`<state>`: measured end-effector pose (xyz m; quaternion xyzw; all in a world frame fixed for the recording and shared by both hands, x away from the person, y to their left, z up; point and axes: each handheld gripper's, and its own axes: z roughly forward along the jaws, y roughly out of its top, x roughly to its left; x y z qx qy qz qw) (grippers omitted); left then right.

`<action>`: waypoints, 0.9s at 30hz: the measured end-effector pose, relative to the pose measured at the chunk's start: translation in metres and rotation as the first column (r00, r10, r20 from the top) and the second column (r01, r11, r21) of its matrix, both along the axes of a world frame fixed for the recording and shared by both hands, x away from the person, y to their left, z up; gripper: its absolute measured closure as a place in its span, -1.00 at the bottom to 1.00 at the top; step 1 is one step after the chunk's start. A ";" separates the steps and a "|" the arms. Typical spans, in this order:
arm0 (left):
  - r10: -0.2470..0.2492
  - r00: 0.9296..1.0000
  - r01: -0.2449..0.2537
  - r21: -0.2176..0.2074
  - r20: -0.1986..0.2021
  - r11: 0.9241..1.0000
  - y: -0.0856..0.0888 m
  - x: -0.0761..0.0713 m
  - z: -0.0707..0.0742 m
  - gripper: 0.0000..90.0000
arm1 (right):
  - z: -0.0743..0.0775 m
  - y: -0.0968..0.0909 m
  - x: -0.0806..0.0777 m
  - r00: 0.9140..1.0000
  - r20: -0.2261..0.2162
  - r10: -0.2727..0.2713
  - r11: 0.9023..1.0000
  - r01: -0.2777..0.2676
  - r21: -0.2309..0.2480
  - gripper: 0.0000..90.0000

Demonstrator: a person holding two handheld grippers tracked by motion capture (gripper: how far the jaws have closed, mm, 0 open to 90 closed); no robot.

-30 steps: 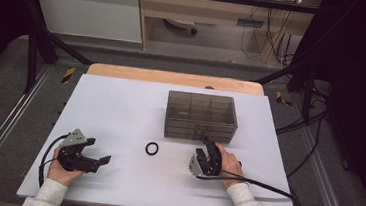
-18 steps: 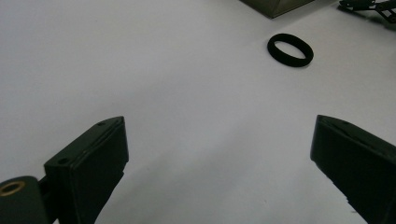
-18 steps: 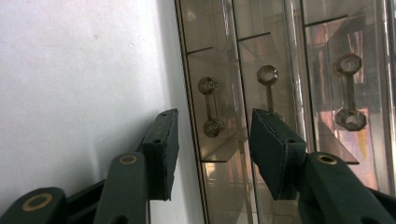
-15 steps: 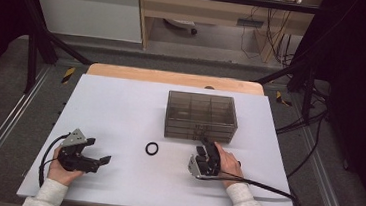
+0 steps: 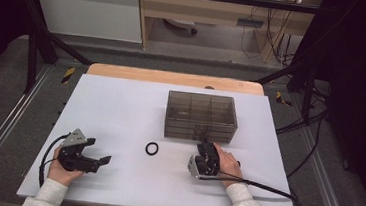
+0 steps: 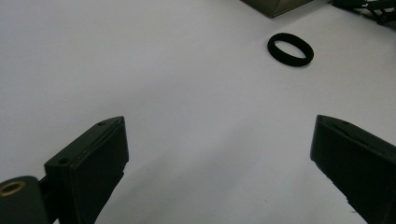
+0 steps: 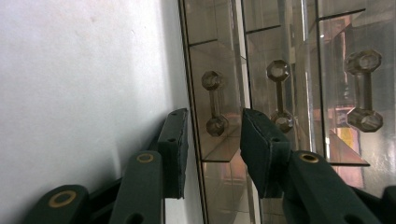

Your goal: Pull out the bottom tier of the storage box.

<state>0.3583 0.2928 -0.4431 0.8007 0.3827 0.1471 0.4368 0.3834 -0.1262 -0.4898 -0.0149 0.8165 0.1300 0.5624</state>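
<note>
The right gripper [image 7: 212,135] has been closing its jaws around a drawer handle [image 7: 213,103] at twelve o'clock on the box [image 5: 200,115], pads not yet touching. Drawer contents are unclear.

The left gripper [image 5: 99,160] is released; the ring [image 5: 152,148] lies at two o'clock.

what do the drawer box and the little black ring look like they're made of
Drawer box: probably clear smoke-tinted plastic, glossy; its dividers show through and its front reflects light. Its handles look like the same clear plastic, faceted. Black ring: matte, no shine, possibly rubber or fabric elastic.
</note>
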 end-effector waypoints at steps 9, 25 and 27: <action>-0.001 1.000 0.001 0.000 -0.001 1.000 0.000 0.000 0.000 -0.90 | -0.003 0.000 0.003 1.000 0.024 -0.002 1.000 0.002 -0.005 0.44; -0.003 1.000 0.003 0.001 -0.001 1.000 0.000 0.000 0.000 -0.90 | -0.007 0.001 0.004 0.998 0.059 0.003 1.000 -0.001 -0.027 0.59; -0.003 1.000 0.003 0.001 0.000 1.000 0.000 0.000 0.000 -0.90 | -0.008 0.001 0.004 0.998 0.065 0.002 0.999 0.000 -0.033 0.61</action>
